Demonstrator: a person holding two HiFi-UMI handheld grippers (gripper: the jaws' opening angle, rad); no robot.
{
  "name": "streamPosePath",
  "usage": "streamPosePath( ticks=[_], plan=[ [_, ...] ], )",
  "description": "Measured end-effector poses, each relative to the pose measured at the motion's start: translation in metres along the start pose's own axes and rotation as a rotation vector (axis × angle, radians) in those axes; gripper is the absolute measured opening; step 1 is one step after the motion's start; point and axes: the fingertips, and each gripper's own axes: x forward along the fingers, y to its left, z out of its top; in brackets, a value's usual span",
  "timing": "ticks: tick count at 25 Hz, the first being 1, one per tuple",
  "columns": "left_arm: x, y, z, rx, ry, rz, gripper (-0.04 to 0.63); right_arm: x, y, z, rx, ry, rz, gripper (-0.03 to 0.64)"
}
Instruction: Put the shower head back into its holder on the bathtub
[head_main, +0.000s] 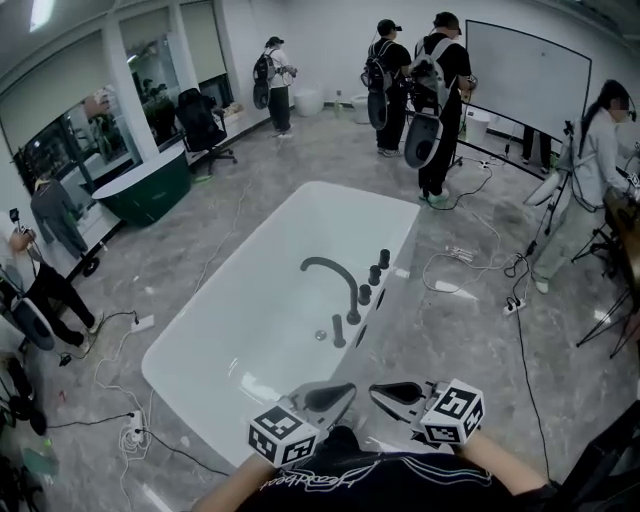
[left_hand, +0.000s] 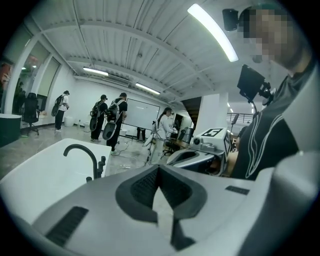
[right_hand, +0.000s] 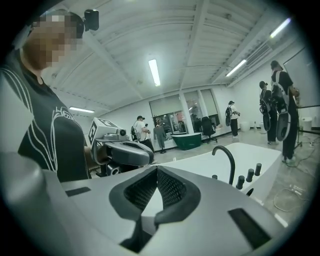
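Both claws hang at 6 o'clock in the head view, close to the person's chest and well apart from the fittings. The left claw (head_main: 343, 394) has its jaws pressed together on nothing, and the right claw (head_main: 383, 393) is likewise closed and empty, as each gripper view confirms. The white bathtub (head_main: 230, 380) fills the middle of the floor. Along its rim at about 3 o'clock stands a row of dark fittings: the arched spout (head_main: 330, 266), three knobs (head_main: 374, 274), and at the near end a slim upright piece that I take for the shower head (head_main: 338, 331). It looks seated on the rim, so the placing step seems either finished or not yet started. No hose lies loose in the tub, which leans toward finished. If it is not seated, the next move calls for reaching forward toward 12 o'clock, parting one claw and clamping on that slim stem. The holder cannot be told apart from the piece standing in it, and both are too small and dark to judge their fit. The gripper views show only the spout and knobs past the jaws. People (head_main: 440, 90) and cables (head_main: 470, 262) crowd the floor beyond.
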Motion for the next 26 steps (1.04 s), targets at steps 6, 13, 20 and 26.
streamPosePath(
  ticks=[6,13,20,26],
  plan=[
    [0.002,-0.012,-0.006,0.007,0.010,-0.007,0.003,-0.007,0.005,-0.005,0.025,-0.023,-0.011,0.012],
    [0.009,-0.024,-0.006,-0.005,0.003,-0.026,0.003,-0.022,0.005,-0.012,0.050,-0.037,-0.037,0.012],
    [0.014,-0.032,-0.013,0.020,0.022,-0.034,0.003,-0.029,0.009,-0.022,0.070,-0.039,-0.047,0.012],
    [0.016,-0.034,-0.017,0.004,0.036,-0.034,0.003,-0.031,0.011,-0.026,0.075,-0.038,-0.044,0.012]
  ],
)
